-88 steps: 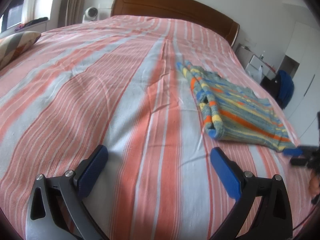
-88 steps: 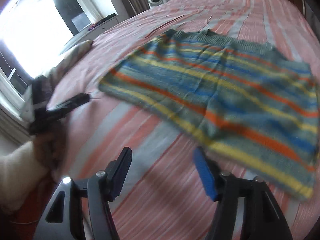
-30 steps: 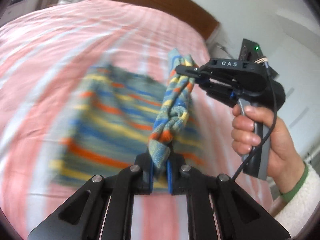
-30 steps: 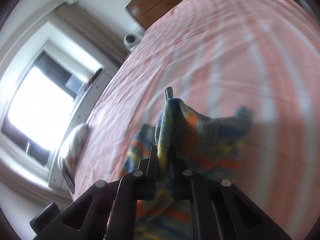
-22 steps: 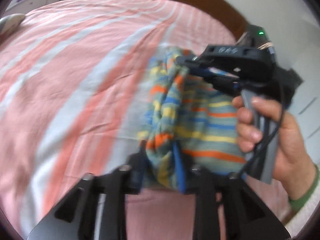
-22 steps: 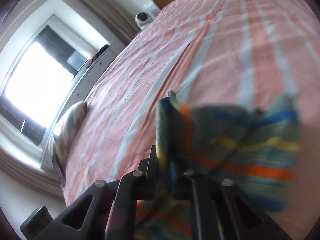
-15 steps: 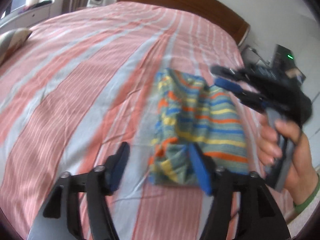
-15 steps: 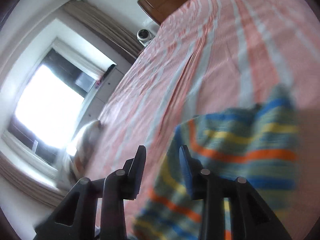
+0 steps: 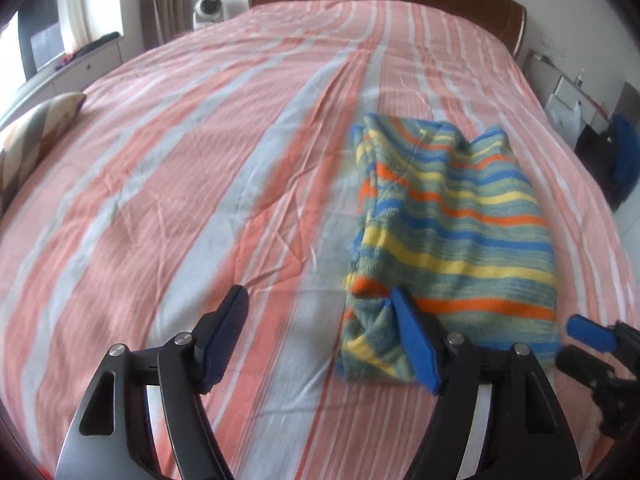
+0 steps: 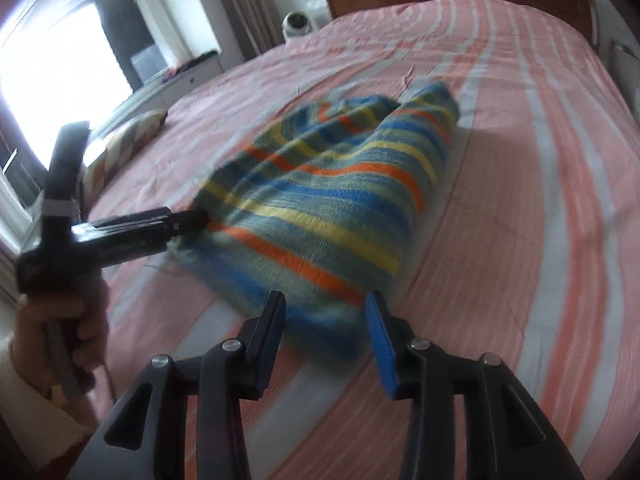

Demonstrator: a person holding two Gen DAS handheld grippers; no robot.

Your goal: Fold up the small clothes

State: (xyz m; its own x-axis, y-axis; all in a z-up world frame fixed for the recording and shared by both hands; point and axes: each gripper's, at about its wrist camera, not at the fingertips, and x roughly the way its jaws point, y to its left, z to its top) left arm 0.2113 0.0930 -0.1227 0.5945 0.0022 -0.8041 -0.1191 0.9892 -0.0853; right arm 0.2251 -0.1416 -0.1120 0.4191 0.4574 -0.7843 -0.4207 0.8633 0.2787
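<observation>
On the left the left gripper (image 9: 320, 338) is hanging over bare bedspread (image 9: 168, 184), its jaws opening with nothing between them; its right pad is just beside the near left corner of the striped sweater (image 9: 452, 232). The sweater is lying folded near the bed's right edge, its near end toward the foot and its far end lumpy and peaked. To the right, the right gripper (image 10: 326, 334) is also opening, pads off the cloth, with the sweater's near end just ahead of them. The likely trouble is the loose top layer slumping open now nothing is pinning it, or an opening pad catching the knit and dragging the fold askew.
</observation>
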